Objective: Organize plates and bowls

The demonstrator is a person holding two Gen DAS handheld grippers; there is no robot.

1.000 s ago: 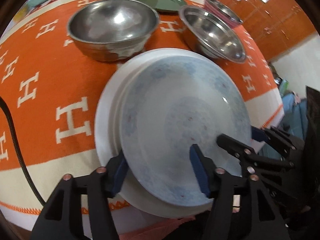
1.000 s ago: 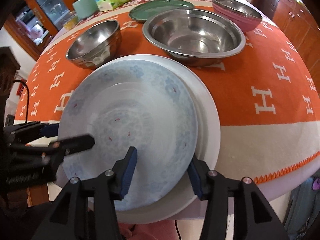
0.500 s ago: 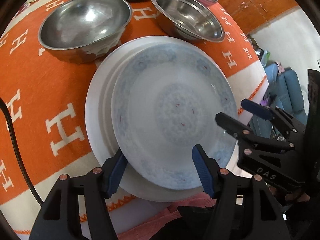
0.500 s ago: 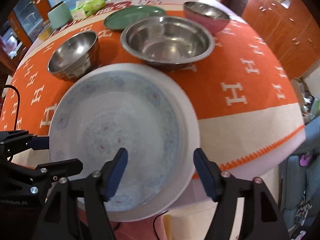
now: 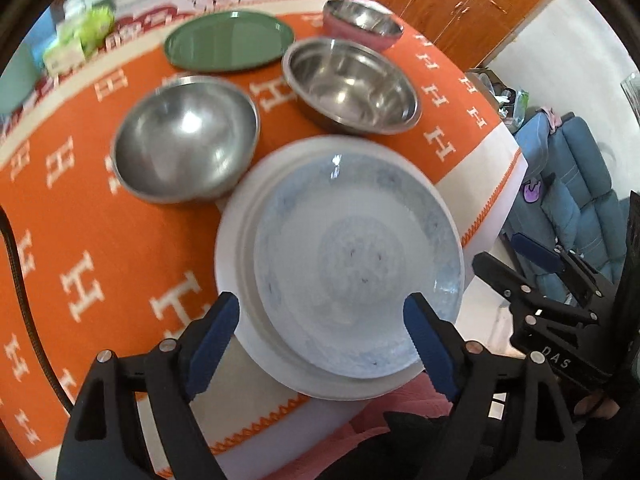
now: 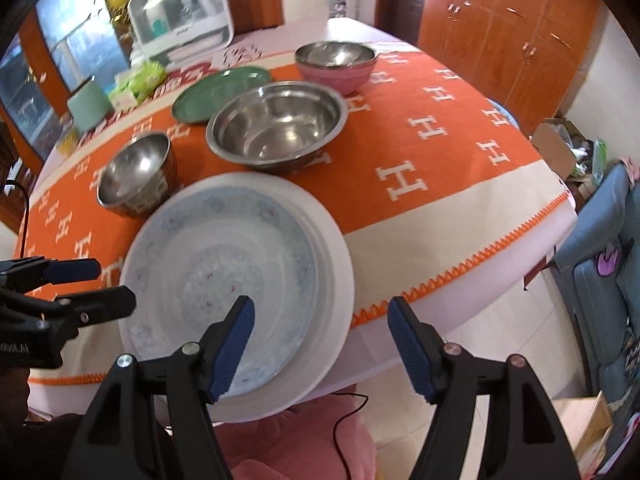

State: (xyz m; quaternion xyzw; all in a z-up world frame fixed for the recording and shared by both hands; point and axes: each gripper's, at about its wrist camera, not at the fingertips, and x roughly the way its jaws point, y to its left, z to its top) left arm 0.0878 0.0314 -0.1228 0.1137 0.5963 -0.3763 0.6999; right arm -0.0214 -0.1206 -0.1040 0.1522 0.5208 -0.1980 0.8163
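A pale blue patterned plate (image 5: 352, 264) lies on a larger white plate (image 5: 236, 248) at the table's near edge; both show in the right wrist view, the blue plate (image 6: 224, 268) and the white plate (image 6: 332, 264). My left gripper (image 5: 320, 320) is open and empty, above the plates' near rim. My right gripper (image 6: 320, 332) is open and empty, to the right of the stack. Behind stand a small steel bowl (image 5: 184, 136), a wide steel bowl (image 5: 352, 84), a green plate (image 5: 228, 44) and a pink bowl (image 5: 360, 24).
The round table has an orange cloth (image 6: 440, 128) with white H marks. A white appliance (image 6: 180, 8), a mint cup (image 6: 88, 104) and a tissue pack (image 6: 136, 84) stand at the back. Blue sofa (image 5: 576, 184) and wooden cabinets (image 6: 500, 12) are to the right.
Both grippers have drawn back and up from the stacked plates, and their jaws have opened wider. The blue plate rests on the white plate, free of both grippers.
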